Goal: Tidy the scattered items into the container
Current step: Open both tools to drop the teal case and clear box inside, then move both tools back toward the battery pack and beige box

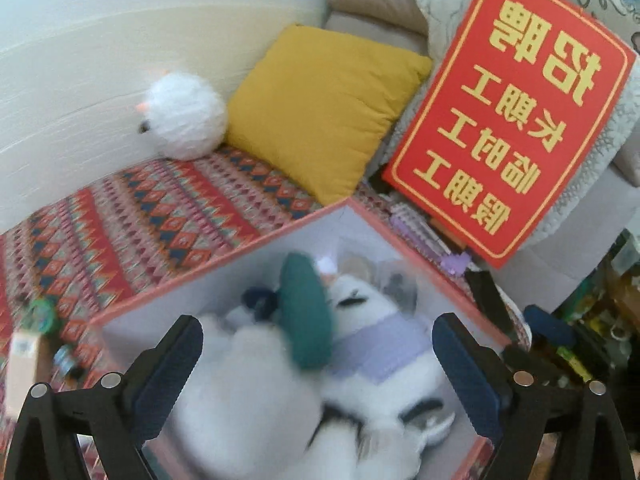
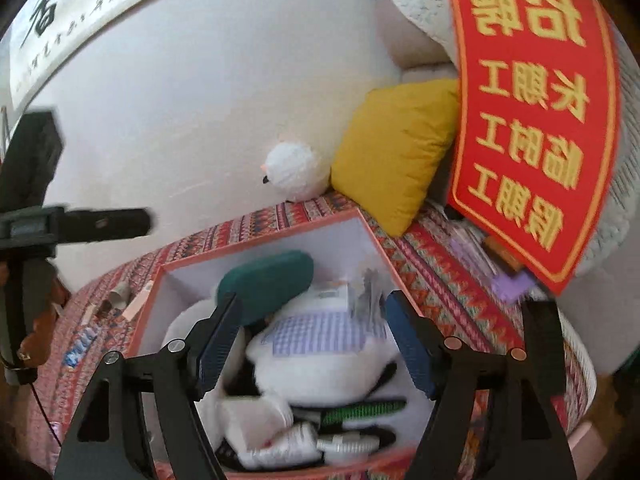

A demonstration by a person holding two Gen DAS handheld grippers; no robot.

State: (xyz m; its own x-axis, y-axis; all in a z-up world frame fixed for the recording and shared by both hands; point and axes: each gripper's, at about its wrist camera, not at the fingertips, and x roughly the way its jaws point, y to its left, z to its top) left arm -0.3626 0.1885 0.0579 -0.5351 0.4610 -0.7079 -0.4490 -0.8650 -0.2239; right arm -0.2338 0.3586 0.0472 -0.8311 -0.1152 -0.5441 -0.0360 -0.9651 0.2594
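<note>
Both spread, empty hand-held grippers [image 1: 316, 364] [image 2: 316, 340] hover above the filled pink box [image 2: 256, 240].

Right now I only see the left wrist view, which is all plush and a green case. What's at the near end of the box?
Observer: A green-bristled brush lies there, against the plush.
Operator: Anything else down there?
Observer: White tubes lie in the box, just below the brush.
Operator: And the right tool?
Observer: The right tool is open above the box, gripping nothing.
</note>
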